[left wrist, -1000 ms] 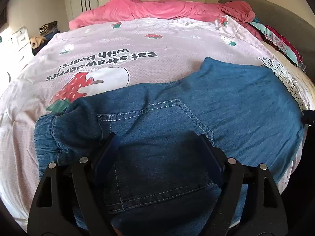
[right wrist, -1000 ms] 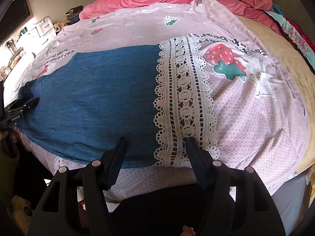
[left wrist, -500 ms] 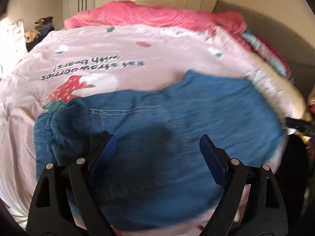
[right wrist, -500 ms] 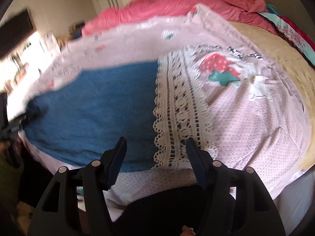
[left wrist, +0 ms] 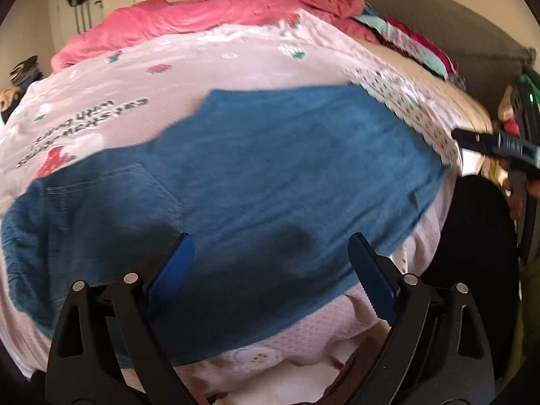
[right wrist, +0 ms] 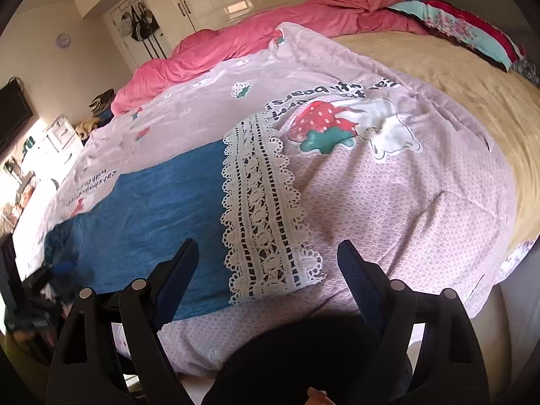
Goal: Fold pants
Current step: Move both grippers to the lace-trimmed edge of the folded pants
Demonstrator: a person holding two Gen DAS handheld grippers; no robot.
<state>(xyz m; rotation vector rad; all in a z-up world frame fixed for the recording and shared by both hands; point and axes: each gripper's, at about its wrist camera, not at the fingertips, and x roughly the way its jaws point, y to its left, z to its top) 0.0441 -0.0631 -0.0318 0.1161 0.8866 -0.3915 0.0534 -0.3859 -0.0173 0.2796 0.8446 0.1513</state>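
Blue denim pants (left wrist: 270, 175) lie flat on a pink strawberry-print quilt (left wrist: 202, 64), which covers the near side of a bed; the pants are the landmark for everything below. At the left end of the pants, the elastic waistband (left wrist: 20, 236) sits bunched, with a back pocket (left wrist: 135, 195) just inside it. The left gripper (left wrist: 266, 263) hovers above the near edge of the pants, and its jaws are opening, wider than a second ago, with nothing between them; over that second it has slid along the pants from the pocket toward the legs. Toward the right, the pants end in a white lace hem (right wrist: 263, 209). The right gripper (right wrist: 266, 263) hangs over that hem, near the front edge of the quilt; its jaws are opening too, much wider than a second ago, and they grip nothing. With both grippers empty, the pants appear laid out and smoothed, so a fresh grasp looks like the next step, probably to bring hem to waistband. Beyond the pants, a rumpled pink duvet (right wrist: 270, 30) lies along the far side of the bed. To the right of the hem, bare tan mattress (right wrist: 455, 77) shows, with patterned clothes (right wrist: 472, 30) piled at its far corner. Nothing rests on the pants, so nothing blocks a fold; the only hazard is pinching the quilt along with the denim.
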